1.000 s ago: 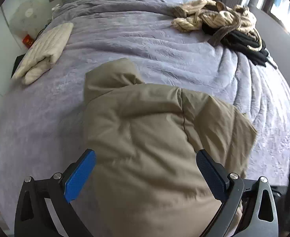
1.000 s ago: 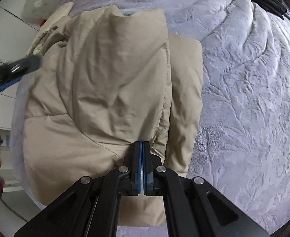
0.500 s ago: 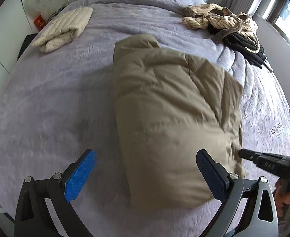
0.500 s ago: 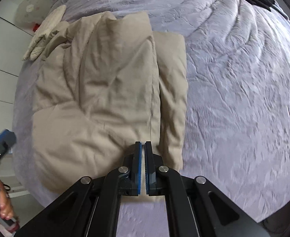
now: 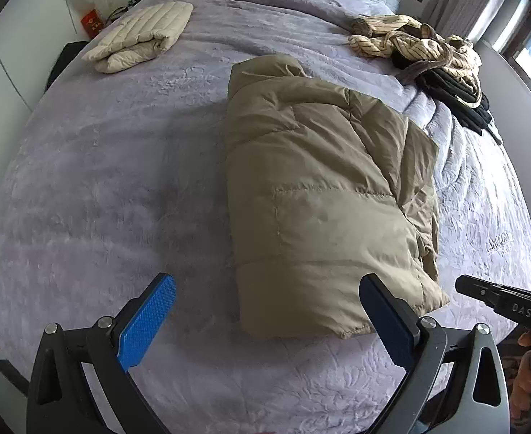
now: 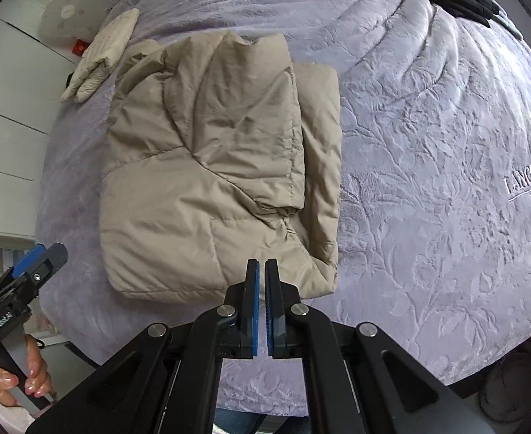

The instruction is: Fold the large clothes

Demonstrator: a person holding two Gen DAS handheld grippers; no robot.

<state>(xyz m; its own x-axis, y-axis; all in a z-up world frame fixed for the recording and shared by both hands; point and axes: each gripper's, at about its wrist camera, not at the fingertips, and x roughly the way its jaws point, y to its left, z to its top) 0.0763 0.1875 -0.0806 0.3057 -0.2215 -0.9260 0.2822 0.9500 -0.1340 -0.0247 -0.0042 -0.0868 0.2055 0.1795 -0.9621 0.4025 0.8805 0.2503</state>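
On the lilac bedspread (image 6: 428, 144) lies the folded tan puffer jacket (image 6: 211, 166), creased; embossed lettering (image 6: 529, 181) reads "LANCOON…"; left gripper (image 5: 265, 322) gapes empty; right gripper (image 6: 261, 303) nearly closed, empty.

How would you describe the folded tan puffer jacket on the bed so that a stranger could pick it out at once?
Start with the lavender bedspread that covers the bed. In its middle lies the tan puffer jacket, folded into a thick rectangle. Unlike the paler cream quilted bundle near the bed's far left corner and the tangled striped and black heap at the far right, it is larger, darker and smooth.
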